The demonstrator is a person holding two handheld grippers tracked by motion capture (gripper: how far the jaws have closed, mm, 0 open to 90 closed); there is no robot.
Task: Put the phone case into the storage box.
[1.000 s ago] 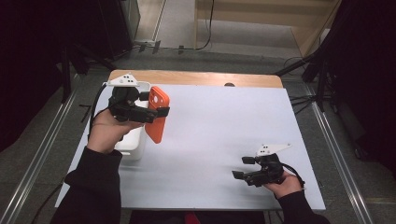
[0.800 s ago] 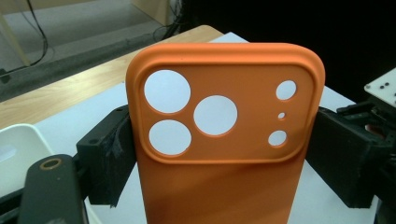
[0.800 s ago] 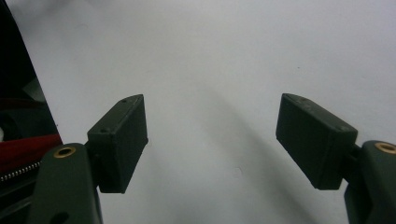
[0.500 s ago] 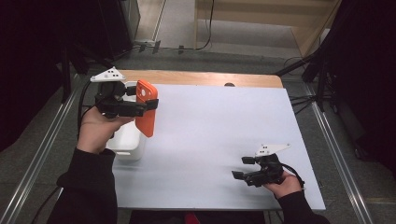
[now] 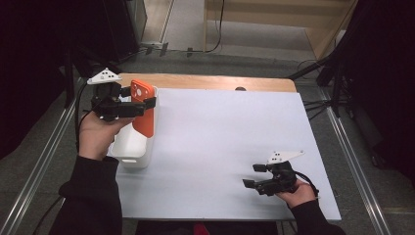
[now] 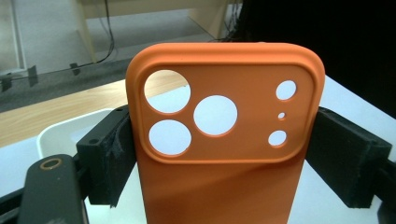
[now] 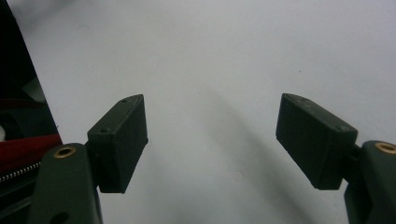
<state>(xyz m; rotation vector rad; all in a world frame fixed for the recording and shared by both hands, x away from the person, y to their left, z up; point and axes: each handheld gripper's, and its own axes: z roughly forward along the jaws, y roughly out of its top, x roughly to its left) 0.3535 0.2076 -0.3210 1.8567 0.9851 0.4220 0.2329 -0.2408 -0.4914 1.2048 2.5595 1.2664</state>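
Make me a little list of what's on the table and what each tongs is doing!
held thing: orange phone case, upright, camera holes at the top
left tongs: shut on the orange phone case, held above the white bin
white bin: at the table's left edge
right tongs: open, nothing between them, low over the white table near its front right corner
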